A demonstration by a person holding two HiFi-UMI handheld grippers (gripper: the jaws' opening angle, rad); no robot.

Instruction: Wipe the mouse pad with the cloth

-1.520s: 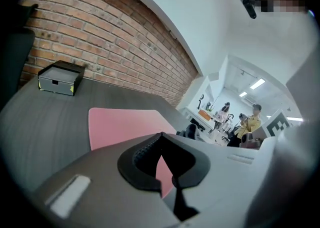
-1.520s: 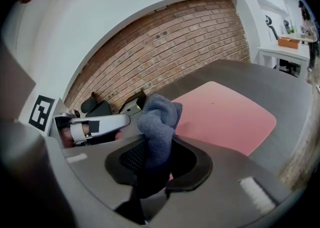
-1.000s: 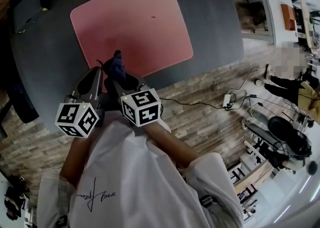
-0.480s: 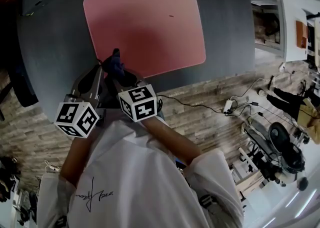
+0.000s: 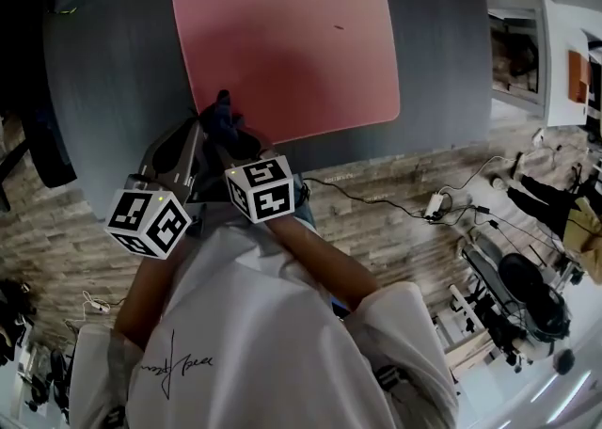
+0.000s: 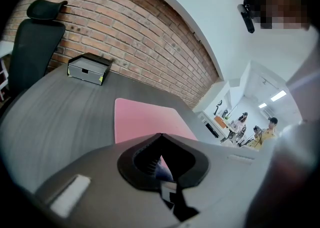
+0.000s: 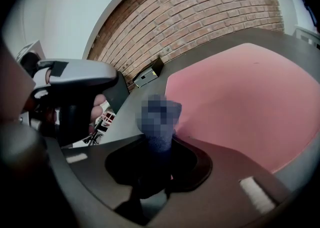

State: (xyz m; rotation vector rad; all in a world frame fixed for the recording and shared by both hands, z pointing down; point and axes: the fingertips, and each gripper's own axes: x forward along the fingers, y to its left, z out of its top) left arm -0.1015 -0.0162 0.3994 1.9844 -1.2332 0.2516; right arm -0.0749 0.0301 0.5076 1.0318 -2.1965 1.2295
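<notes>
Mouse pad [image 5: 292,41] pink and flat. Cloth [image 5: 218,115] clamped in right gripper [image 7: 159,142] at the pad's near edge. Left gripper [image 6: 159,136] beside that edge, jaws together.

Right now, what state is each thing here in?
Right tool: shut on dark blue cloth.
Left tool: shut, empty.
Dark blue cloth: bunched, sticking up.
Pink rectangular mouse pad: flat on dark grey table, uncovered.
</notes>
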